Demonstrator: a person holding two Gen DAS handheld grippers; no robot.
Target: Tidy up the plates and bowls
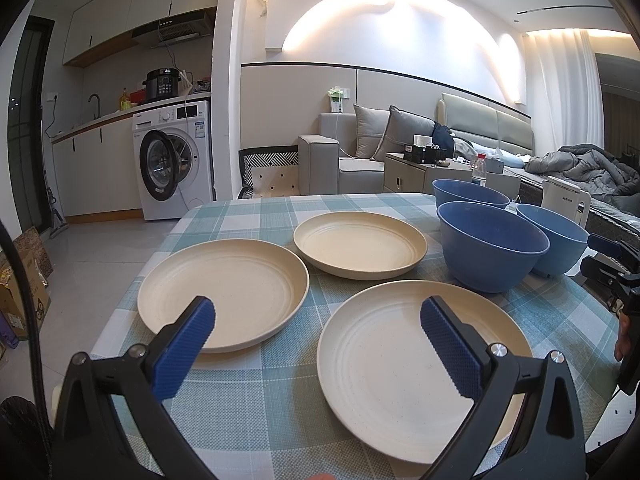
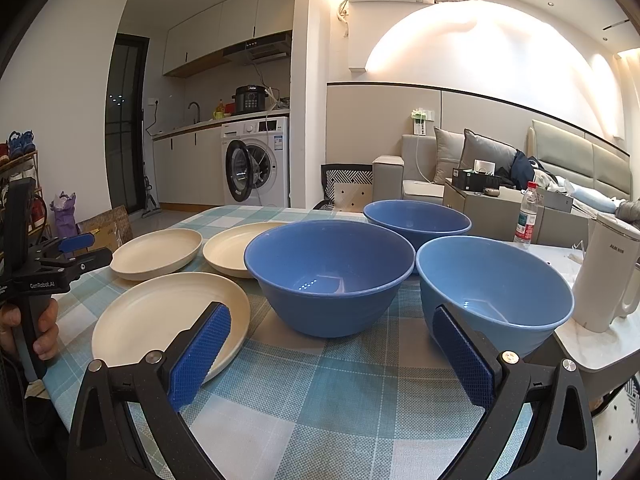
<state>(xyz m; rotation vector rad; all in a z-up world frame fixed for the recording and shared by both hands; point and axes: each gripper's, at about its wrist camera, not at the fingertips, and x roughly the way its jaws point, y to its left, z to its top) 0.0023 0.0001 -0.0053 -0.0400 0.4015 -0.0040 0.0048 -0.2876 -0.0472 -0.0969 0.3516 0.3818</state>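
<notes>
Three cream plates lie apart on the checked tablecloth: a near one [image 1: 420, 364] [image 2: 160, 320], a left one [image 1: 224, 292] [image 2: 156, 254] and a far one [image 1: 360, 250] [image 2: 230, 254]. Three blue bowls stand to their right: a middle one [image 1: 492, 246] [image 2: 328, 276], a far one [image 1: 470, 194] [image 2: 418, 220] and a lighter right one [image 1: 556, 240] [image 2: 494, 296]. My left gripper [image 1: 318, 316] is open and empty, above the near edges of the left and near plates. My right gripper [image 2: 332, 324] is open and empty, in front of the middle and right bowls.
A white electric kettle [image 2: 608, 276] stands at the table's right edge next to the light bowl. A water bottle [image 2: 526, 220] stands behind the bowls. The tablecloth [image 2: 340, 396] ends close to the grippers. A washing machine [image 1: 172, 160] and a sofa [image 1: 360, 152] stand beyond the table.
</notes>
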